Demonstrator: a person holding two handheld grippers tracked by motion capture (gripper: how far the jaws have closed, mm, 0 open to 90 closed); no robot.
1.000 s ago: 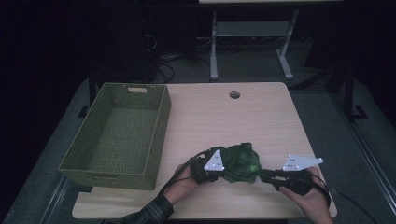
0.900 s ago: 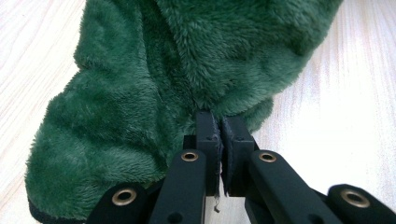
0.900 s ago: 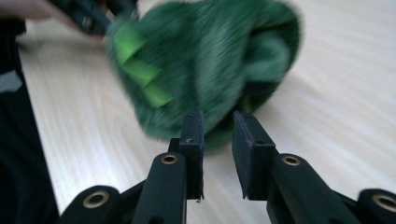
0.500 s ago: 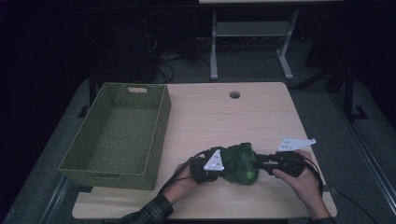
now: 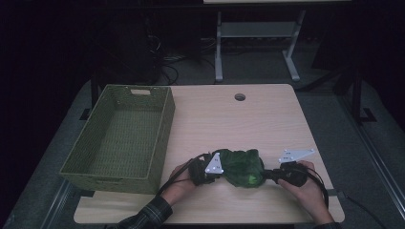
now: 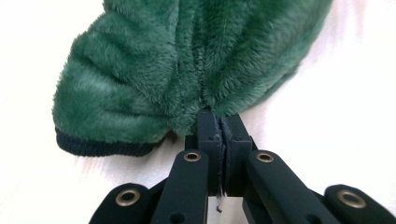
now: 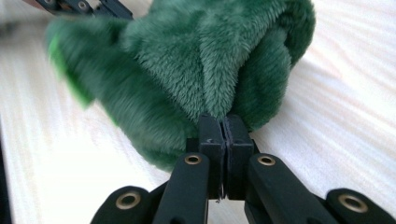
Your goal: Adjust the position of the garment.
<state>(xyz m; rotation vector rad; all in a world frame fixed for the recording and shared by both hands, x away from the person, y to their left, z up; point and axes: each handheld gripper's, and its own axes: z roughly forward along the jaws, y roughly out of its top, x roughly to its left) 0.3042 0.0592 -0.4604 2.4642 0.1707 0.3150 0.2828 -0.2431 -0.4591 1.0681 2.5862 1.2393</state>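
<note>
A bunched green fleece garment (image 5: 244, 167) lies on the wooden table near its front edge. My left gripper (image 5: 220, 171) is shut on the garment's left side; in the left gripper view the jaws pinch a fold of the green fleece garment (image 6: 196, 60), whose dark ribbed hem (image 6: 100, 148) shows at lower left. My right gripper (image 5: 265, 175) is shut on its right side, the black jaws closed on a fold of the fleece garment (image 7: 187, 70) in the right gripper view. The left gripper (image 7: 88, 5) also shows far off there.
A green woven basket (image 5: 122, 138) stands empty on the table's left half. The table (image 5: 229, 119) has a round cable hole (image 5: 239, 97) near its far edge. A white metal frame (image 5: 258, 33) stands on the floor beyond.
My right gripper moved left from the table's right front to the garment and shut on its right side. The left gripper stayed shut on the garment.
</note>
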